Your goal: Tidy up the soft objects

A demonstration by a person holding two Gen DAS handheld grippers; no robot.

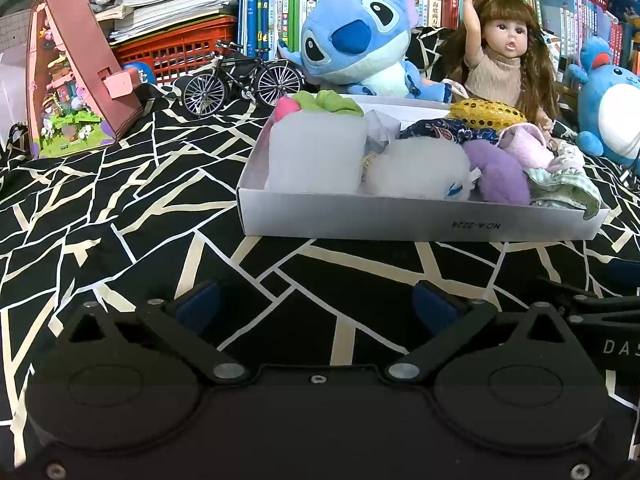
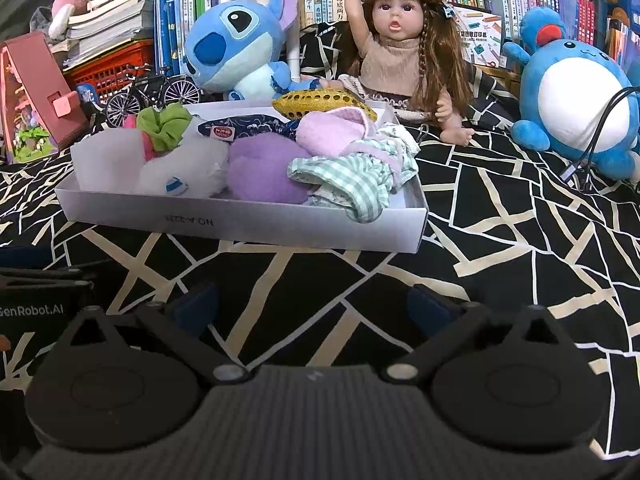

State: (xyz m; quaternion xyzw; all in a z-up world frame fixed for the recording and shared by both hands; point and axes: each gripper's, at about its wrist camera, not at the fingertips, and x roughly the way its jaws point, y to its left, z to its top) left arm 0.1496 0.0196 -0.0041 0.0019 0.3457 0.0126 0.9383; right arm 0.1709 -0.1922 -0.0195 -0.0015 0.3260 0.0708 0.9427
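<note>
A shallow white box point(image 1: 400, 220) point(image 2: 248, 224) sits on the black patterned cloth, full of soft items: a white block point(image 1: 316, 152), a green scrunchie point(image 1: 328, 102) point(image 2: 166, 124), a purple plush point(image 1: 500, 172) point(image 2: 264, 172), a pink cloth point(image 2: 332, 132), a checked green cloth point(image 2: 348, 184), a gold sequin pouch point(image 1: 486, 114) point(image 2: 320, 104). My left gripper point(image 1: 320, 304) is open and empty, low over the cloth in front of the box. My right gripper point(image 2: 312, 304) is open and empty, also in front of the box.
Behind the box sit a blue Stitch plush point(image 1: 360, 44) point(image 2: 240, 44), a doll point(image 1: 504, 64) point(image 2: 400, 48) and a round blue plush point(image 2: 580, 92). A model bicycle point(image 1: 240, 78), a pink toy house point(image 1: 76, 80), a red crate and bookshelves stand at the back. A cable point(image 2: 592, 144) lies right.
</note>
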